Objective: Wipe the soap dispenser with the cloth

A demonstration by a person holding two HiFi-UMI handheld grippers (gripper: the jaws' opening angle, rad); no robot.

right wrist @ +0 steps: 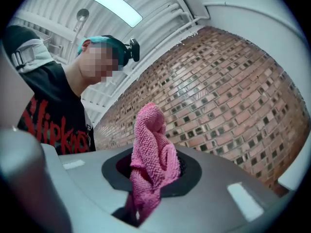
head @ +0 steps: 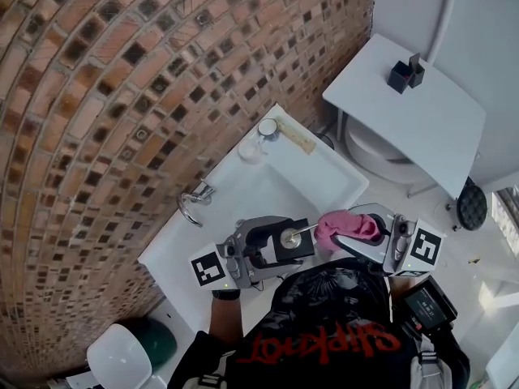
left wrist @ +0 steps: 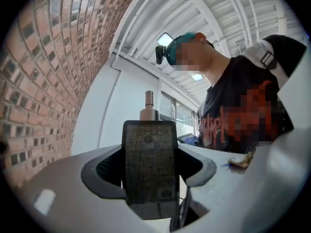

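Observation:
My left gripper (head: pixel 280 245) is shut on the black soap dispenser (head: pixel 290 239), whose silver pump spout points right. In the left gripper view the dispenser's dark body (left wrist: pixel 148 164) fills the gap between the jaws, with the silver pump top above it. My right gripper (head: pixel 353 232) is shut on the pink cloth (head: pixel 342 226), which bunches just right of the spout tip. In the right gripper view the pink cloth (right wrist: pixel 151 154) stands up out of the jaws. Both grippers hover over the front edge of the white sink (head: pixel 332 186).
A chrome tap (head: pixel 195 201) is on the sink's left rim. A glass jar (head: pixel 266 128) and a flat bar (head: pixel 295 135) lie at the sink's far end by the brick wall (head: pixel 97 96). A white table (head: pixel 413 104) with a black holder (head: pixel 405 74) stands beyond.

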